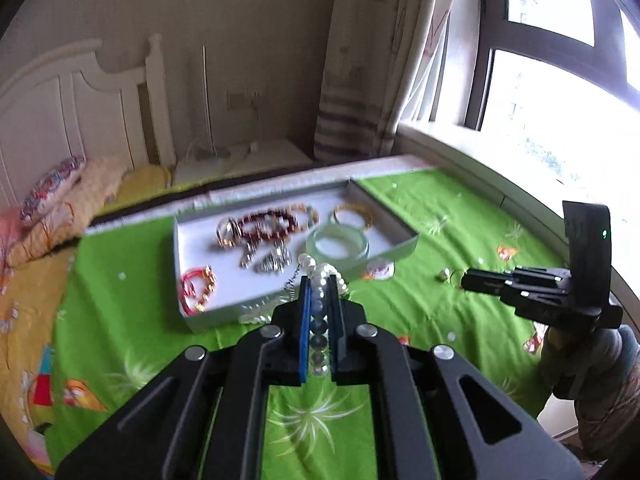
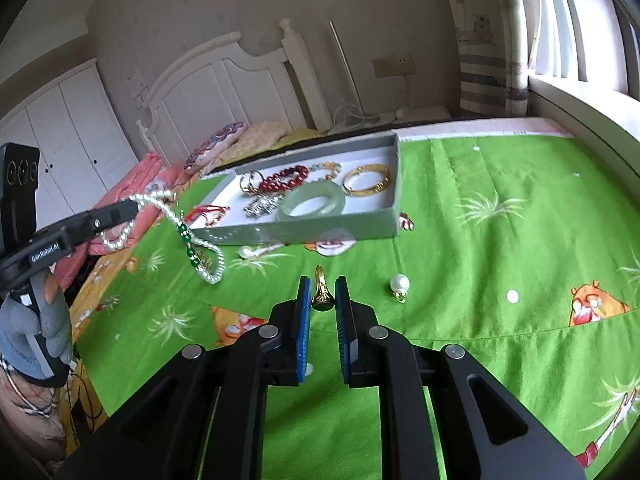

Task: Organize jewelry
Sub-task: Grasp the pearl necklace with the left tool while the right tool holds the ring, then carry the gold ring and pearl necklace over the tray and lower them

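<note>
My left gripper (image 1: 319, 280) is shut on a pearl necklace (image 1: 320, 308) with green beads and holds it in the air just short of the grey jewelry tray (image 1: 188, 320). In the right wrist view the necklace (image 2: 192, 240) dangles from the left gripper (image 2: 134, 206) to the left of the tray (image 2: 304, 232). My right gripper (image 2: 323, 280) is shut on a gold ring (image 2: 322, 292) with a green stone, low over the green sheet. The tray holds a jade bangle (image 2: 311, 202), a gold bangle (image 2: 366, 180), red beads (image 2: 286, 178), a silver piece and a red cord bracelet.
A pearl pendant (image 2: 400, 284) lies on the green sheet to the right of my right gripper. A small pearl earring (image 2: 250, 253) lies in front of the tray. The right gripper (image 1: 466, 280) shows in the left wrist view. A windowsill runs along the right; pillows and headboard lie behind.
</note>
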`<action>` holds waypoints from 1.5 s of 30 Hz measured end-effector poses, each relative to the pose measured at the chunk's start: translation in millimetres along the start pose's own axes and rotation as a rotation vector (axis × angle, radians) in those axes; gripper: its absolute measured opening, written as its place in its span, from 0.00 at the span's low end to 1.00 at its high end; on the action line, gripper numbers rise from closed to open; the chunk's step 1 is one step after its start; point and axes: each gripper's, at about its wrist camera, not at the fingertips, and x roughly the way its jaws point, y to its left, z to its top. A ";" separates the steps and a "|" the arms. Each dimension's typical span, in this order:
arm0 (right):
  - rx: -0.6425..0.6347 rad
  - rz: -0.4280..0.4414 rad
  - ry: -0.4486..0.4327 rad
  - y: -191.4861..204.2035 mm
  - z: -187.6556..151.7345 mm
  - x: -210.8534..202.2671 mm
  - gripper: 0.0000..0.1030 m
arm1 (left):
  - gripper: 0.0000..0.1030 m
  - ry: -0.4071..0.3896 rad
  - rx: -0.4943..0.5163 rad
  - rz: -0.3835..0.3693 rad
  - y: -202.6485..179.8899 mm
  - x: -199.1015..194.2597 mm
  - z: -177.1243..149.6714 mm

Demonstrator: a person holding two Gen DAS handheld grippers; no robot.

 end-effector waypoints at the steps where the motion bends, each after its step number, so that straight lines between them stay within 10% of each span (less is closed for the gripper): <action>1: -0.007 0.002 -0.008 2.8 1.7 -3.1 0.13 | 0.06 -0.011 0.006 0.006 -1.0 -5.0 3.0; 21: -0.078 0.019 -0.104 34.4 31.0 -25.8 0.13 | 0.07 -0.102 0.068 0.059 -10.2 -43.9 40.4; 45: -0.066 0.018 -0.102 36.6 92.9 39.3 0.13 | 0.07 -0.083 -0.024 0.096 20.8 14.3 81.8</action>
